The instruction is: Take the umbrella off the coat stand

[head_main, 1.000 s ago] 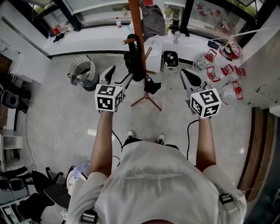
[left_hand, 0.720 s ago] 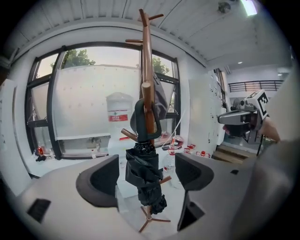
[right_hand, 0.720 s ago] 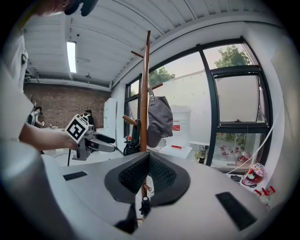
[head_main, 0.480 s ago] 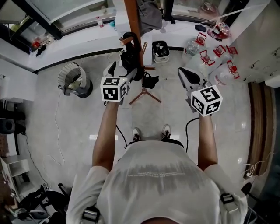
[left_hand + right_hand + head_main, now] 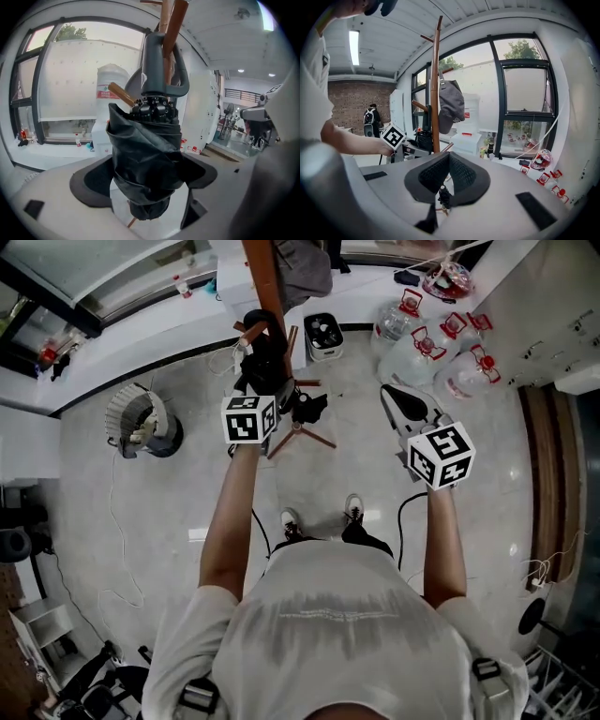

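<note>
A folded black umbrella hangs by its dark loop handle from a peg of the brown wooden coat stand. In the head view the umbrella sits against the pole, just beyond my left cube. My left gripper straddles the umbrella's lower body; its jaws are opening, and a gap shows beside the left pad. In the head view the left gripper is mostly hidden behind its cube. My right gripper is off to the right of the stand, shut and empty, and in its own view the gripper points at the pole.
A grey bag hangs higher on the stand. The stand's feet spread on the pale floor. Several water jugs stand at the right, a white box behind the stand, a round bin at the left.
My left gripper has dropped and pushed in toward the stand, and its jaws now sit around the umbrella. The right gripper has sunk a little.
</note>
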`<state>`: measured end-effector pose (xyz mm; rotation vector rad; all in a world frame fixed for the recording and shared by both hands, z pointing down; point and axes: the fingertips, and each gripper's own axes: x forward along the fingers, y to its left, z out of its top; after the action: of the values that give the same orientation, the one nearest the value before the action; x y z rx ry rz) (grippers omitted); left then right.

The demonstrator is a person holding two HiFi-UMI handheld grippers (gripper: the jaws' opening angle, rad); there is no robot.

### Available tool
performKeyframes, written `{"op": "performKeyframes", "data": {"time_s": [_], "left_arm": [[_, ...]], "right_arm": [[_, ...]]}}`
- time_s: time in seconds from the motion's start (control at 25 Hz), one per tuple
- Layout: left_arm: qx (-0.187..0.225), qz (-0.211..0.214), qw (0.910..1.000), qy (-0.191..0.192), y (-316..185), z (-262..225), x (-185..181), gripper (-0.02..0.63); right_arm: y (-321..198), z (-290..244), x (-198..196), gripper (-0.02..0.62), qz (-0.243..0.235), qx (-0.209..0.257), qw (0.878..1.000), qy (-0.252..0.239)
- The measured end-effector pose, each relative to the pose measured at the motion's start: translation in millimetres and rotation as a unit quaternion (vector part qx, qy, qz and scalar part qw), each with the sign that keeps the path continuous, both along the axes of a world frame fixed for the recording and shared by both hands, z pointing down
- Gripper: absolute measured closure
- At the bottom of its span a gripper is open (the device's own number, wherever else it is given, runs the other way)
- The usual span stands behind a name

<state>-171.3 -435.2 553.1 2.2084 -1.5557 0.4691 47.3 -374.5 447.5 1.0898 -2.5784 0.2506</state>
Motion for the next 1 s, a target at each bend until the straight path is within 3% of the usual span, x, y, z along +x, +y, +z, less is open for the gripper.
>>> {"op": "performKeyframes", "data": {"time_s": [0.44,0.56,1.0], "left_arm": [[0.011,0.001,0.9994,0.032,-24,18,13,0.169],[0.016,0.008,0.9993,0.033,-25,17,16,0.233],[-0.012,0.001,0.9997,0.023,-8,15,15,0.299]], "right_arm": [[-9,17,15,0.572,0.028,-0.024,0.999,-0.004],[-10,22,19,0.572,0.034,-0.029,0.999,-0.006],[-6,17,23,0.572,0.03,-0.029,0.999,-0.019]]}}
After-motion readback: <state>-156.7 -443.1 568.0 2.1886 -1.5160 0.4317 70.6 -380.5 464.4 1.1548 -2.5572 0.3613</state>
